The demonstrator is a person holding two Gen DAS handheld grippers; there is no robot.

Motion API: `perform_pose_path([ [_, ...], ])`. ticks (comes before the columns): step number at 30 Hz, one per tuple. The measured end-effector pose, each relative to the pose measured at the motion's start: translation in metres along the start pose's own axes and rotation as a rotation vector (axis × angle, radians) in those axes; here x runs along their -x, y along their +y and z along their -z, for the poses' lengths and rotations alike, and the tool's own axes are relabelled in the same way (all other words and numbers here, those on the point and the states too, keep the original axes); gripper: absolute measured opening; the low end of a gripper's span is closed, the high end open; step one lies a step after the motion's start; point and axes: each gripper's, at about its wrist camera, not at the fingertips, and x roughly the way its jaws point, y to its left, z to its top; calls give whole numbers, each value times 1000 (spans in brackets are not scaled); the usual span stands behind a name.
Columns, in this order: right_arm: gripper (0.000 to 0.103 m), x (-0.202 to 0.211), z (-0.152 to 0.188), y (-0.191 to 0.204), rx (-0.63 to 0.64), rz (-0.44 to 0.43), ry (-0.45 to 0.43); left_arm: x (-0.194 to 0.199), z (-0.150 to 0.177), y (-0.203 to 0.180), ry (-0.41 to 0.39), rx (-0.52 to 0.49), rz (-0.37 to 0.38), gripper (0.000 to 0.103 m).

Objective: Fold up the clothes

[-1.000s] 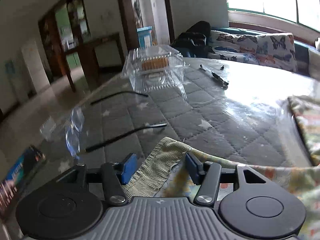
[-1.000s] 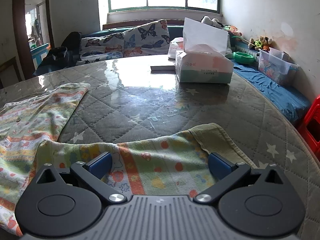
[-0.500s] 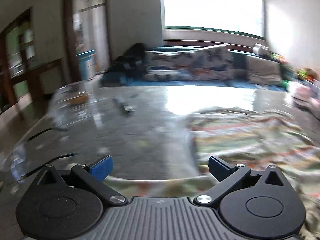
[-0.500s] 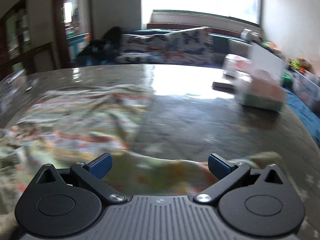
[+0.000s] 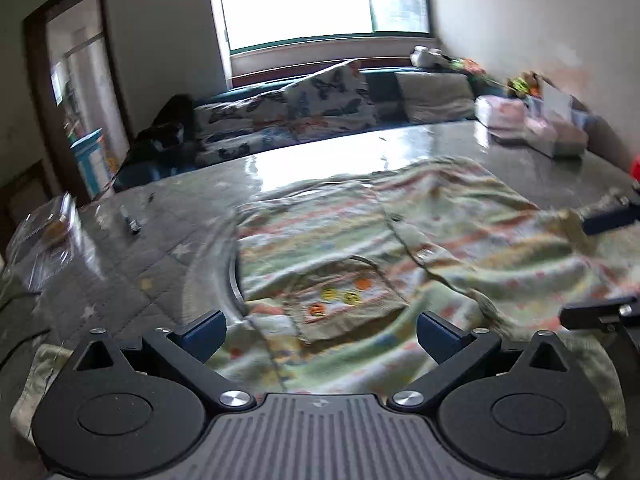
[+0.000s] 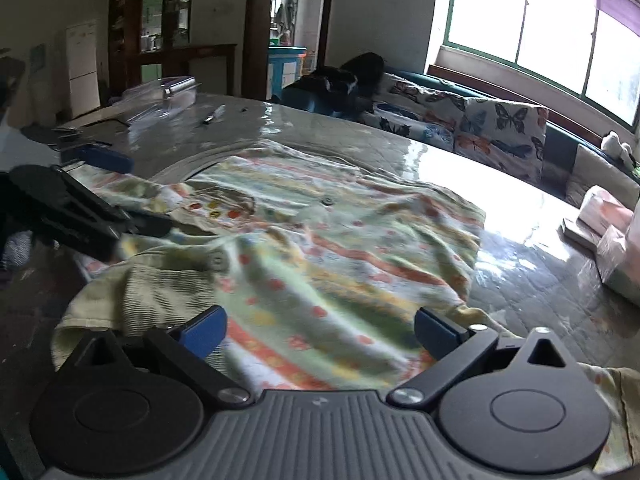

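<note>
Blown-out window [image 5: 320,0] daylight, motion blur

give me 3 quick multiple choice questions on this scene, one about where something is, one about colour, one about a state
1. Where does the patterned garment lie?
A. on the sofa
B. spread on the table
C. hanging in the doorway

2. What colour are the pads on the right gripper?
A. blue
B. red
C. yellow

3. How does the left gripper stand?
A. shut on a sleeve
B. shut on nothing
C. open, gripping nothing

Answers:
1 B: the garment lies spread, wrinkled, on the glossy table in both views.
2 A: both of its pads show blue.
3 C: its jaws stand wide apart over the cloth, pads pressing on nothing.
</note>
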Motion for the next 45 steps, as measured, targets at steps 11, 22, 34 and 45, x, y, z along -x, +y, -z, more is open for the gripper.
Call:
perform_pose_path([
  [11,68,16,-3,35,51,-141,-9,11,3,3,-26,-4,-4,102],
  [22,15,9,4,65,93,-214,10,59,8,7,-104,25,127,78],
  [34,3,25,0,18,-98,-211,-24,58,27,-50,-54,-201,358,32],
  [45,6,14,4,17,-120,-249,-6,40,34,-53,36,-274,377,10],
])
